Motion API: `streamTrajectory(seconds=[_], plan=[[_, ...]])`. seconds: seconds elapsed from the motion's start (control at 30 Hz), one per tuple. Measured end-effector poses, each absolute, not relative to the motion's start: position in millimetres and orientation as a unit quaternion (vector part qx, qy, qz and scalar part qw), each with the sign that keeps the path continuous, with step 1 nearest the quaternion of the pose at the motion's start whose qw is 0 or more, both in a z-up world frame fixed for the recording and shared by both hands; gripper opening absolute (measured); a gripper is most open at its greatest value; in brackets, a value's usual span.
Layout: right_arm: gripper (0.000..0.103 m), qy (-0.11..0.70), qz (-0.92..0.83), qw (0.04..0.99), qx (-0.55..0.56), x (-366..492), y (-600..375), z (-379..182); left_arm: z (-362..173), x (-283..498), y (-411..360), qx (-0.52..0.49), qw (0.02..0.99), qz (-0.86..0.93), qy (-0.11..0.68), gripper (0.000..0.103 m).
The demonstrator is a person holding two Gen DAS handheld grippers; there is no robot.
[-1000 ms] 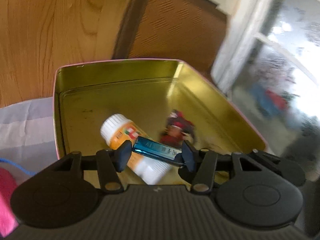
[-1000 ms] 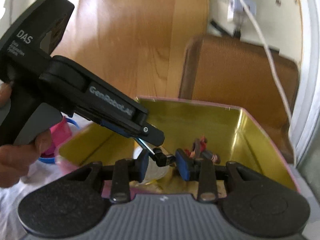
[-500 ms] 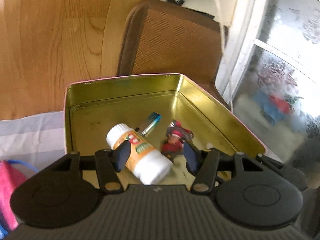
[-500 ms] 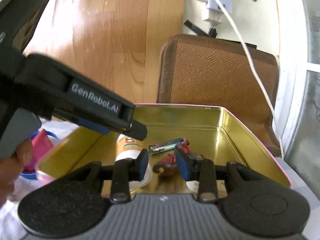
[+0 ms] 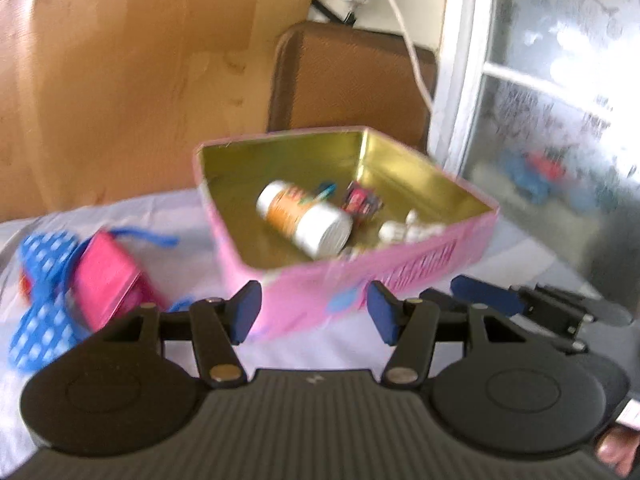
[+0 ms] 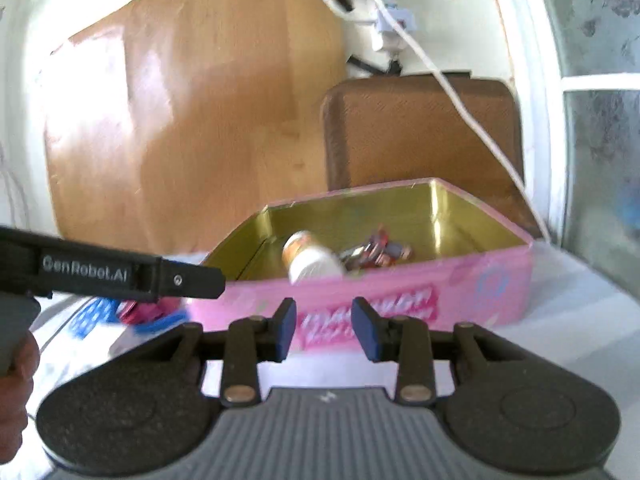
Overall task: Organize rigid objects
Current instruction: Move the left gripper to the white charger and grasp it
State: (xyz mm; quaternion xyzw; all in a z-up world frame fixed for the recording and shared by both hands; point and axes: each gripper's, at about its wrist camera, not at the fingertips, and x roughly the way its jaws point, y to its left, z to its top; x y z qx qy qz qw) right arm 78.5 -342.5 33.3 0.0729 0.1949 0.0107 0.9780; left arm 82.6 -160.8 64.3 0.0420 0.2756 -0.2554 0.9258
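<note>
A pink tin with a gold inside stands on the white cloth. In it lie a white and orange bottle, a blue lighter, a red toy and a small white piece. My left gripper hangs in front of the tin's near wall, open and empty. The right wrist view shows the tin, the bottle and the toy. My right gripper is short of the wall, jaws narrowly apart with nothing between them. The left gripper's body reaches in from the left.
Left of the tin lie a pink case and a blue dotted item with a blue cord. A brown chair back stands behind the tin, a white cable hangs over it, and a frosted window is on the right.
My left gripper let go of the blue lighter, which now lies in the tin. Both grippers have drawn back from over the tin to in front of its near wall.
</note>
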Motion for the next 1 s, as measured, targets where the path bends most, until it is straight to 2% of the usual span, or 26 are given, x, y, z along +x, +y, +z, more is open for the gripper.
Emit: streamTrajectory(seconds=[0.33,0.8,1.0], plan=[[0.035,0.250,0.074,0.964,0.054,68.4,-287.2,13.7,26.6,72.8,-101.1,0.043,0.931,-0.173,0.318,0.061],[0.036,0.283,0.155,0.946,0.012,90.5,-210.3,10.9,5.0,83.0,1.5,0.001,0.950,-0.050,0.308,0.061],[0.046,0.277,0.185,0.942,-0.031,109.6,-171.9,13.7,1.3,85.1,38.7,-0.072,0.953,-0.049,0.291,0.066]])
